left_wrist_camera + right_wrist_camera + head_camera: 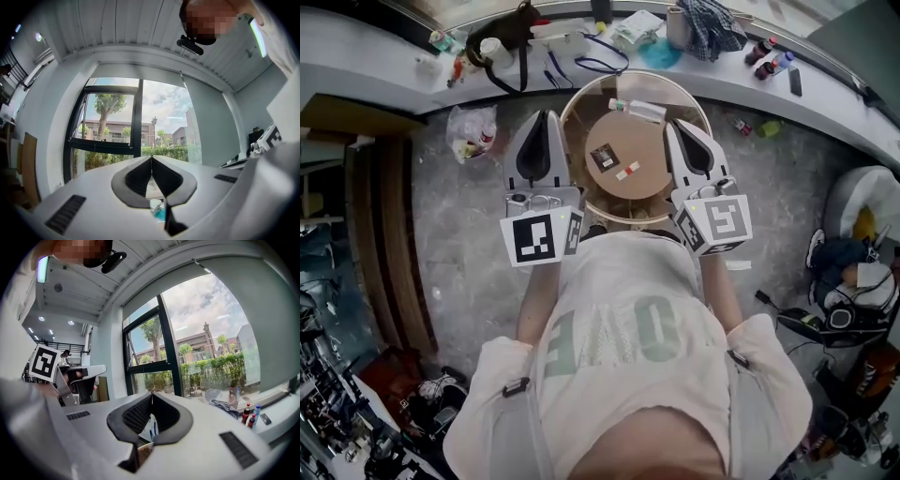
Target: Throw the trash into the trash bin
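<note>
A round tan trash bin [575, 101] stands on the floor just ahead of me, under the window ledge. Inside it lie a clear plastic bottle [637, 110], a dark card and a few small scraps. My left gripper [548, 117] is held level beside the bin's left rim, and my right gripper [675, 125] reaches over its right rim. In the left gripper view the left gripper [151, 158] has its jaws closed tip to tip with nothing in them. The right gripper [152, 394] is likewise shut and empty in its own view. A clear plastic bag of rubbish [472, 131] lies on the floor left of the bin.
A long white ledge [375, 56] runs along the window with a checked cloth [708, 23], bottles [769, 54], cables and wrappers on it. Wooden boards [389, 244] stand at the left. Shoes and a headset [844, 314] lie on the floor at the right.
</note>
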Motion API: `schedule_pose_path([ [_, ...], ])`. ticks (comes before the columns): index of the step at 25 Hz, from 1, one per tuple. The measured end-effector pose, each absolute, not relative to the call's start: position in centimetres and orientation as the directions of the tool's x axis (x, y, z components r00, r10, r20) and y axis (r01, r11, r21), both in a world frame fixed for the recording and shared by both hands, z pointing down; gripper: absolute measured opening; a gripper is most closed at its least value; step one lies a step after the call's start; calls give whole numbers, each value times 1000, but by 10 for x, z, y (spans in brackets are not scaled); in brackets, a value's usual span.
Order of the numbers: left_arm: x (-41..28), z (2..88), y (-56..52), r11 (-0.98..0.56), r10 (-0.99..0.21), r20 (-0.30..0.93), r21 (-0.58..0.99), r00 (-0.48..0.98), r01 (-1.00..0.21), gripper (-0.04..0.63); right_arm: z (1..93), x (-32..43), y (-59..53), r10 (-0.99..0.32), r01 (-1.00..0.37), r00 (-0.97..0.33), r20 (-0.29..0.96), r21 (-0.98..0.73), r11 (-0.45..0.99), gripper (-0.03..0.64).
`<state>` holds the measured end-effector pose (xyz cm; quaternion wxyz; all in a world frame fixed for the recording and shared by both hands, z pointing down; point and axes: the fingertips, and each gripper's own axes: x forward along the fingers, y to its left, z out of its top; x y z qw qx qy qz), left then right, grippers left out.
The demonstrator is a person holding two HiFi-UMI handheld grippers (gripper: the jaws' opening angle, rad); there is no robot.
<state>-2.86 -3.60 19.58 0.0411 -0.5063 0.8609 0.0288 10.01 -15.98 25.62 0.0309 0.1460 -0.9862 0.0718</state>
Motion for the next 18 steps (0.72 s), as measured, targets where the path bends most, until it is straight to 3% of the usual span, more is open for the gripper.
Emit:
schedule_pose_path([
  [6, -48, 213, -50, 444, -895, -44, 11, -444, -896, 35, 264, 81, -168, -295, -310, -949, 107, -161, 937, 14],
  [8, -54, 226, -58, 421, -906, -27, 46, -422, -906, 195, 267, 75, -170, -296, -313, -948, 121, -161, 936, 15],
  [11, -63, 262, -68, 411, -911, 38, 132, -410, -902, 290, 275, 69, -172, -296, -318, -943, 152, -152, 936, 14],
  [15, -73, 347, -75, 456, -888, 186, 253, -420, -853, 318, 294, 67, -174, -288, -318, -935, 207, -135, 938, 15],
  [18, -77, 434, -82, 485, -855, 338, 254, -393, -837, 322, 327, 58, -176, -273, -313, -927, 256, -134, 940, 14],
])
